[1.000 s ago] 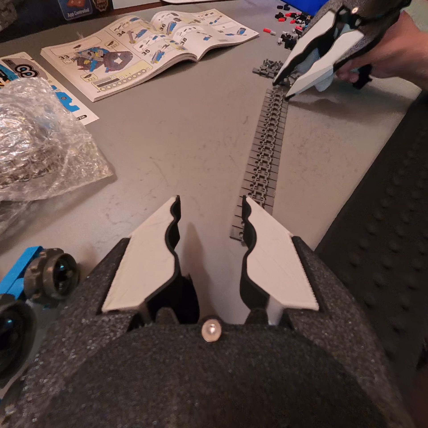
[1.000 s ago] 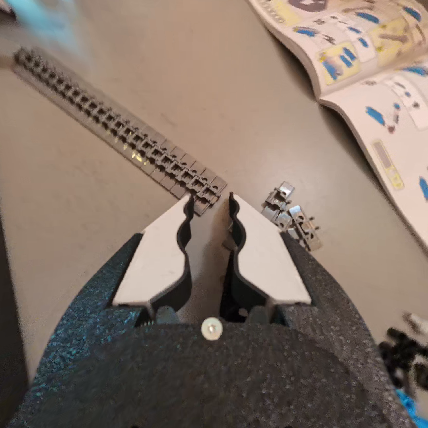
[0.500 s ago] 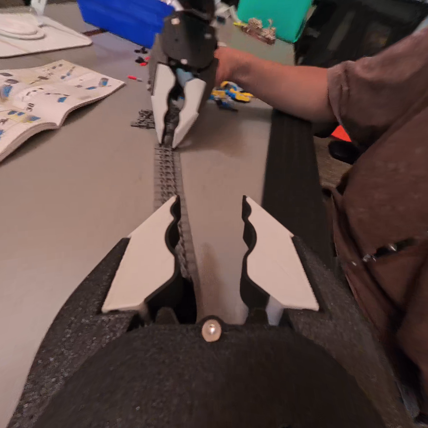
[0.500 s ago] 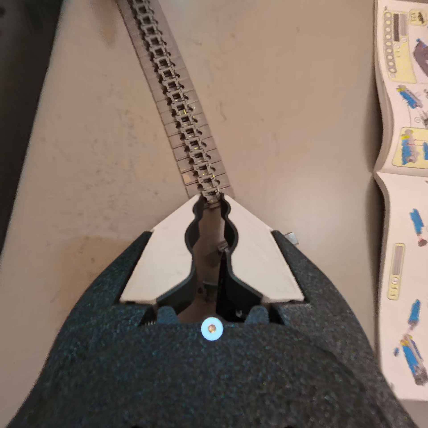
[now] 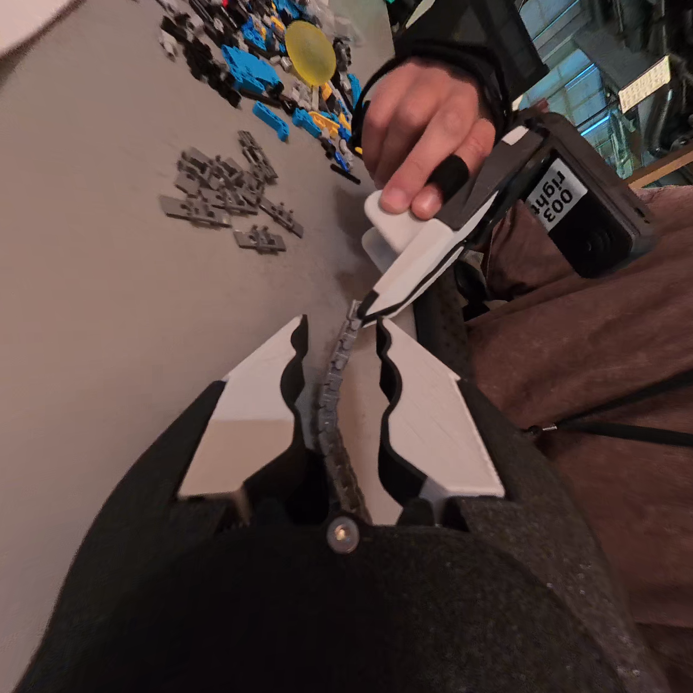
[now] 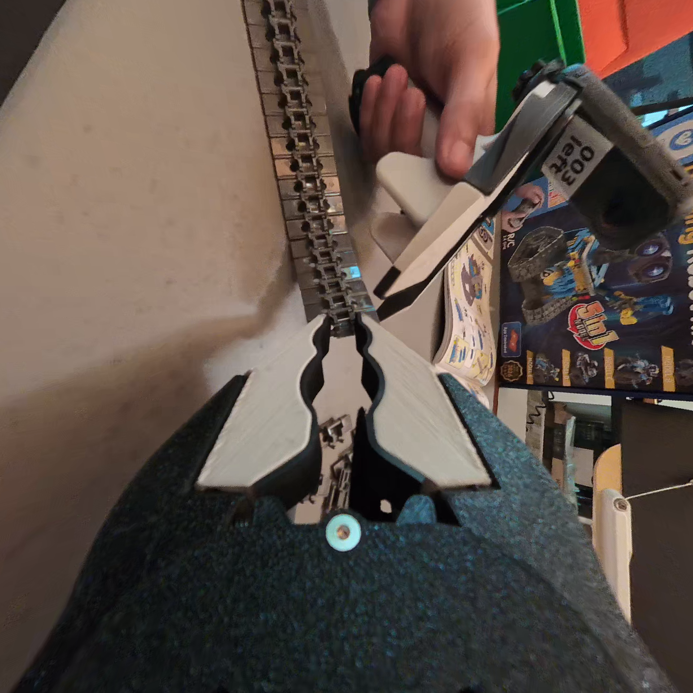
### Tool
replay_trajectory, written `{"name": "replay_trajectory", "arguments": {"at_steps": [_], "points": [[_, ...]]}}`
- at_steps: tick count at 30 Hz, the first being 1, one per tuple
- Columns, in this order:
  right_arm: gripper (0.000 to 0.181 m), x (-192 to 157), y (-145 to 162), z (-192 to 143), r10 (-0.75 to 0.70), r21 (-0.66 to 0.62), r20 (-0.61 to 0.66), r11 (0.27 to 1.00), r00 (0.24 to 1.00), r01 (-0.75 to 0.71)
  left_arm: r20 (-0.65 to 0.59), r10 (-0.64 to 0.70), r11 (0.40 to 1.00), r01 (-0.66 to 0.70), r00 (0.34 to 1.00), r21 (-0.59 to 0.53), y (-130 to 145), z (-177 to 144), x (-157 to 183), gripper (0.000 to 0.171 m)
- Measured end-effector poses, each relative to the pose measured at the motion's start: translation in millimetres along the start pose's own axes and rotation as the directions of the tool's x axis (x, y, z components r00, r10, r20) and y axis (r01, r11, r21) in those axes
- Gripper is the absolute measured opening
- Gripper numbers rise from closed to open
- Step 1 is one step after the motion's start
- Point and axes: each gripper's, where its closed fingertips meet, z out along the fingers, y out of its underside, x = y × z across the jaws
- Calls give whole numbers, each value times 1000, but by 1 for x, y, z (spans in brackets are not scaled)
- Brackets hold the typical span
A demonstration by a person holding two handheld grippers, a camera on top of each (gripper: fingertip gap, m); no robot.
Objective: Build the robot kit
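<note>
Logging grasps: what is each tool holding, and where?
Right tool pinches the grey track strip by its end link. Left tool is open, straddling it.

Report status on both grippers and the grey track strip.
Left gripper open, straddling grey track strip. Right gripper pinching the strip's end link, strip partly lifted off table. Loose grey links lie aside, nothing blocking.

your left gripper's body hides the near end of the grey track chain (image 5: 332, 393); its far end leaves the right wrist view's top edge. the scattered bricks (image 5: 270, 67) blur together.
</note>
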Motion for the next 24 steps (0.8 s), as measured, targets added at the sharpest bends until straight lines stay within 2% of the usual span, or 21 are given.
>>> {"name": "replay_trajectory", "arguments": {"at_steps": [4, 8, 9, 10, 13, 15, 18, 21, 24], "points": [[12, 2, -1, 3, -68, 4, -38, 998, 997, 68, 2, 37, 998, -37, 999, 48, -4, -12, -6, 35], [12, 2, -6, 6, -88, 18, -46, 996, 995, 89, -49, 107, 994, -108, 993, -11, 5, -4, 3, 35], [12, 1, -7, 7, -81, 24, -39, 996, 996, 81, -81, 101, 995, -102, 992, -12, 5, -2, 6, 32], [12, 1, -7, 8, -74, 23, -42, 997, 996, 75, -112, 86, 996, -88, 990, -14, 5, -1, 9, 16], [13, 2, -4, 10, -45, 30, -58, 998, 997, 47, -97, 79, 996, -82, 992, -31, 7, 0, 5, 3], [12, 4, -5, 8, 42, 72, -57, 997, 997, -38, -55, 119, 992, -121, 991, -36, 10, -1, 2, 2], [30, 17, 10, 2, 287, 97, -19, 954, 958, -284, -10, 140, 990, -140, 990, -29, 13, -4, -1, 2], [28, 31, 53, -7, 535, 14, 37, 844, 844, -536, 15, 162, 987, -162, 987, -17, 16, -7, -1, 2], [26, 26, 92, -1, 644, -110, 120, 765, 756, -634, 20, 156, 988, -156, 988, -1, 15, -9, -1, 2]]}}
